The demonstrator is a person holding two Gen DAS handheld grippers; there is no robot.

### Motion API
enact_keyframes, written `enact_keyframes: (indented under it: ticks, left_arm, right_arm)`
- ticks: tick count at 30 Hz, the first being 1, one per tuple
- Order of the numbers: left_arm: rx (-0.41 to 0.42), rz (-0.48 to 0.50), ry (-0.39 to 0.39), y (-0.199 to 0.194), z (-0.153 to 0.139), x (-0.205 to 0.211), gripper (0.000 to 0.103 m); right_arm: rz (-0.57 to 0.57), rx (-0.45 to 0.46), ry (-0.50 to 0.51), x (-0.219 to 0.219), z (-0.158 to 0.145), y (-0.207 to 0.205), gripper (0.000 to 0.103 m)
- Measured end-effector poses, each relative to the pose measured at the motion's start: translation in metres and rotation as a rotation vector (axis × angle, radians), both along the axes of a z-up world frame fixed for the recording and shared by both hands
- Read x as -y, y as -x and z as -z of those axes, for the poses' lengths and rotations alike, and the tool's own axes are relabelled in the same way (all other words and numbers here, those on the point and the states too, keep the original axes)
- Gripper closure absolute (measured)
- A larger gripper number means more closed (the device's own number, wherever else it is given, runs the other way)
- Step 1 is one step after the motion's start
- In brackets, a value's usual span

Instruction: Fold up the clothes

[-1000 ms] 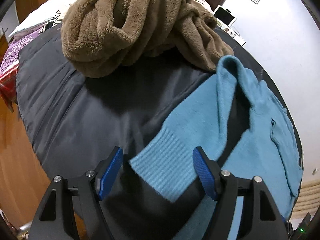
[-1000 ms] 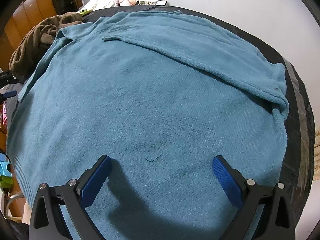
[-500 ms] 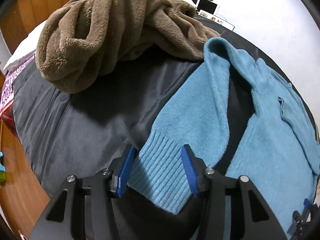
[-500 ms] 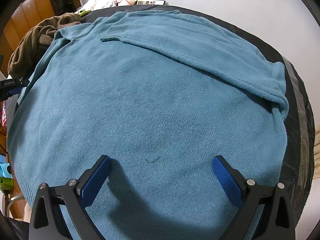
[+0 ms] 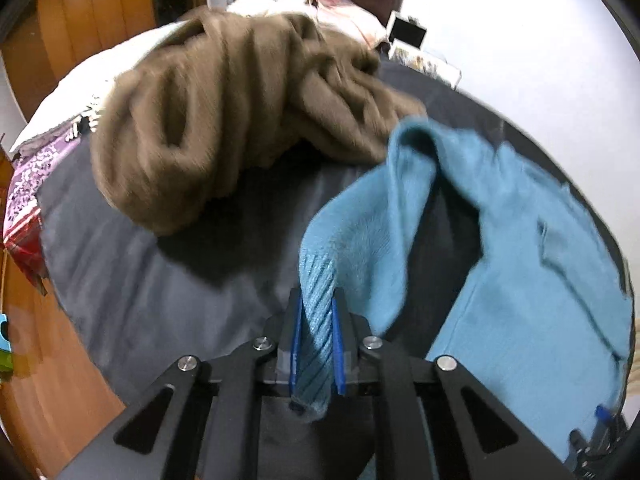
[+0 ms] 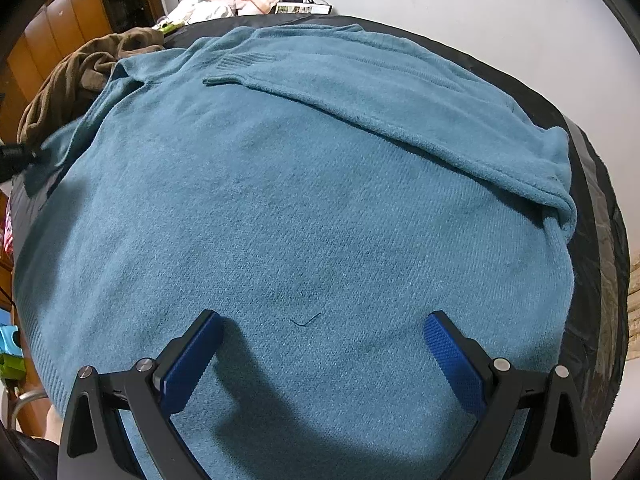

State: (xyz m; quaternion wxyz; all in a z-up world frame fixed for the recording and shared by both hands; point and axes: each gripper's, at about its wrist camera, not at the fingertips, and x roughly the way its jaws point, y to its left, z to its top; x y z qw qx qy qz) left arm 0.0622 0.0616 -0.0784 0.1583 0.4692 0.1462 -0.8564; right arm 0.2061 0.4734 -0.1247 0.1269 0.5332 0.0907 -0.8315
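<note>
Left wrist view, left gripper (image 5: 316,336) fingers clamped on blue sweater (image 5: 520,280) ribbed cuff, brown fleece (image 5: 224,120) at 11 o'clock, right gripper (image 6: 320,344) fingers spread wide over sweater lying flat on dark bed (image 6: 596,200).

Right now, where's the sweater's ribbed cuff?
In the left wrist view, the ribbed cuff sits low-centre, clamped in the left gripper, with the brown fleece beyond it.

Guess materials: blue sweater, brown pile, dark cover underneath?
Blue sweater: looks like a soft knit, maybe wool or acrylic; fuzzy nap, ribbed cuff clamped in the left gripper.
Brown pile: plush fleece by its thick matte pile and fat rounded folds, though it is blurred.
Dark cover: smooth woven synthetic, probably; faint sheen, fine wrinkles.
</note>
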Motion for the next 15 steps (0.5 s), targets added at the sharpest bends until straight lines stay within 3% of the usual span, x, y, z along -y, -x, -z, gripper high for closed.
enact_keyframes:
  ticks: [6, 15]
  left_arm:
    - [-0.107, -0.026, 0.023, 0.001, -0.059, 0.026, 0.089]
    - [-0.239, -0.002, 0.141, 0.057, -0.147, 0.065, 0.089]
  right_arm:
    - [0.003, -0.002, 0.0, 0.003, 0.0, -0.004, 0.001]
    - [0.021, 0.003, -0.001, 0.006, 0.0, -0.012, 0.001]
